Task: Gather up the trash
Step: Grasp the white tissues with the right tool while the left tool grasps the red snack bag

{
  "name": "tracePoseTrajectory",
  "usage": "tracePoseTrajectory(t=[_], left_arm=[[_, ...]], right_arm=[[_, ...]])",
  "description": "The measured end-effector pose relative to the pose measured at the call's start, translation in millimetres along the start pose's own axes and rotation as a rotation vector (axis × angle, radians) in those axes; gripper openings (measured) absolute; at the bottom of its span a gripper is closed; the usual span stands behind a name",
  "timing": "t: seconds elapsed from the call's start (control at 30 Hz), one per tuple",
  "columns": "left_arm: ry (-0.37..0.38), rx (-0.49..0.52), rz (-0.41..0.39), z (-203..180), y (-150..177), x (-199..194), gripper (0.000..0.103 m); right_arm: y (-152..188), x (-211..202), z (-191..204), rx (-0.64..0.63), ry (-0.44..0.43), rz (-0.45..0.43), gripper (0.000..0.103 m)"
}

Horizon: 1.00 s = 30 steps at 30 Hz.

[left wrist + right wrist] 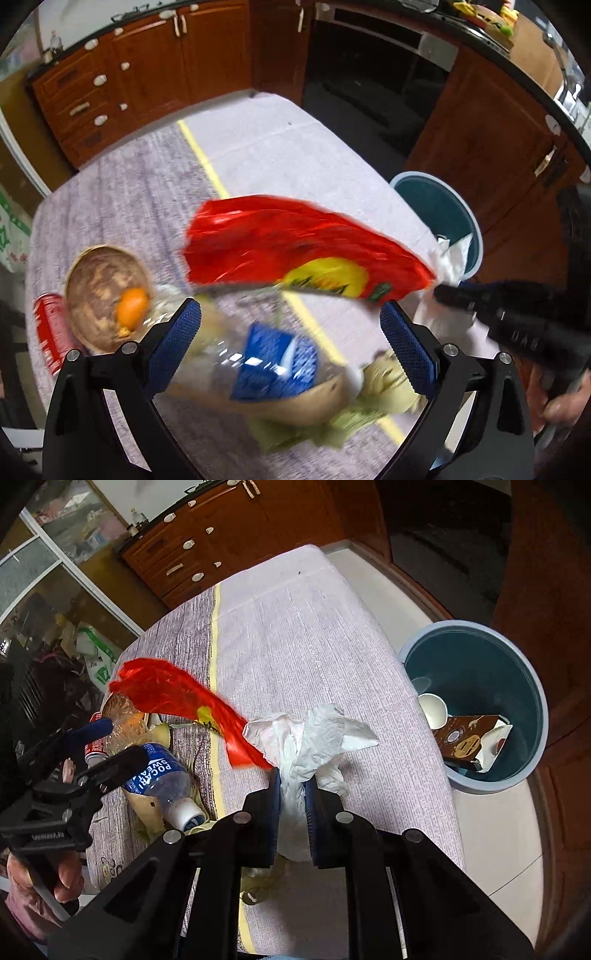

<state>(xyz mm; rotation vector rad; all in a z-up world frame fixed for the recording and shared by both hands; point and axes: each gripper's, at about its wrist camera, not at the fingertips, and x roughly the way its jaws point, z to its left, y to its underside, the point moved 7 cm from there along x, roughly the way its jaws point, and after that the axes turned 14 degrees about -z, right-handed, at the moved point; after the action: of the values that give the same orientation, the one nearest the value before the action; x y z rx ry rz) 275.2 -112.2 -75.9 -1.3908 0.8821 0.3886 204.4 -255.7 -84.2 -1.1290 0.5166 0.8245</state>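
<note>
Partly done, I judge. On the table's left lie one red can point(50, 330), one bowl point(107, 295) and one plastic bottle point(162, 779); the left gripper point(290, 343) hangs spread above the bottle. The right gripper point(291, 805) pinches one tissue point(314, 734) with one red wrapper point(177, 694). The bin point(476, 705), far right, already holds one cup, one box and some paper.

Soft even daylight, heavy fisheye bending at dark rims, motion blur across the left view.
</note>
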Motion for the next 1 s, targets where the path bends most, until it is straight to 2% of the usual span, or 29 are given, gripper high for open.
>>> tracePoseTrajectory(t=[0.2, 0.43, 0.63, 0.73, 0.8, 0.9, 1.0], left_arm=[[-0.02, 0.047, 0.029, -17, -7, 21, 0.098], [-0.037, 0.102, 0.086, -29, -5, 46, 0.098], [-0.011, 0.15, 0.161, -50, -1, 80, 0.098], [0.043, 0.088, 0.207, -59, -5, 95, 0.098], [0.065, 0.071, 0.202, -68, -12, 100, 0.098], [0.035, 0.102, 0.195, -77, -19, 112, 0.098], [-0.009, 0.09, 0.222, -75, -17, 125, 0.098]], right_arm=[[-3, 7, -37, 0.081, 0.024, -0.001, 0.012], [-13, 11, -56, 0.084, 0.009, -0.014, 0.012], [-24, 11, -65, 0.094, -0.004, -0.039, 0.012], [-28, 11, -74, 0.09, 0.002, -0.044, 0.012], [-29, 13, -78, 0.086, 0.007, -0.041, 0.012], [-33, 15, -84, 0.094, 0.006, -0.044, 0.012], [-36, 17, -93, 0.102, 0.006, -0.047, 0.012]])
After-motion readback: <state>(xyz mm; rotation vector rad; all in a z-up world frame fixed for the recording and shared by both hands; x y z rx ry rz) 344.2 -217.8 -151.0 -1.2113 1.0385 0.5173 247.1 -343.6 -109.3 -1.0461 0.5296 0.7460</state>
